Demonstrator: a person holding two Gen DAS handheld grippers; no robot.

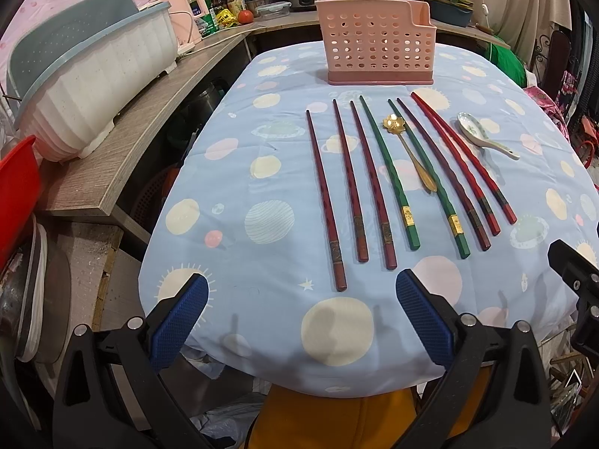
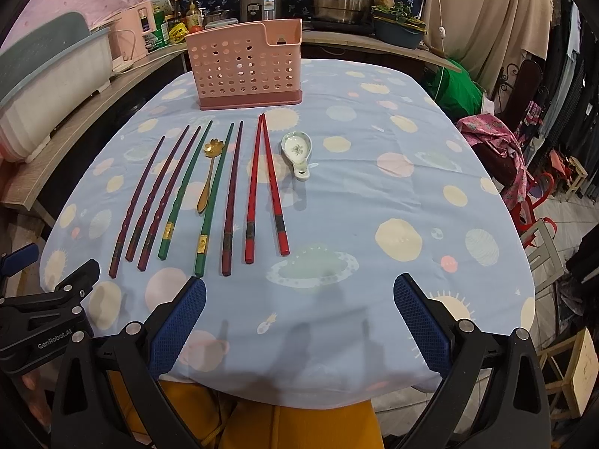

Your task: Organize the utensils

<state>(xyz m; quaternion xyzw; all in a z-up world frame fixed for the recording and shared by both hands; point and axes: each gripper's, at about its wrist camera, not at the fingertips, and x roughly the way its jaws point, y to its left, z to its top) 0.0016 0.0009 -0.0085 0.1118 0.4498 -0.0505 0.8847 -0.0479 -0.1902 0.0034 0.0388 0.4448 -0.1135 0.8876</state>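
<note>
A pink perforated utensil holder [image 1: 378,52] [image 2: 247,65] stands upright at the far side of the table. In front of it lie several chopsticks side by side: dark red ones [image 1: 325,202] [image 2: 136,202], two green ones [image 1: 389,172] [image 2: 185,191] and two bright red ones [image 1: 464,161] [image 2: 271,187]. A gold flower spoon [image 1: 410,151] [image 2: 209,172] lies between the green ones. A white ceramic spoon [image 1: 483,134] [image 2: 297,151] lies at the right. My left gripper [image 1: 301,299] is open and empty above the near table edge. My right gripper [image 2: 299,299] is open and empty, right of it.
The table has a blue planet-print cloth [image 1: 232,172] [image 2: 393,194]. A wooden counter [image 1: 123,142] runs along the left with a white dish rack [image 1: 93,86]. Pots and bottles stand behind the holder. Chairs and stools [image 2: 543,247] crowd the right side.
</note>
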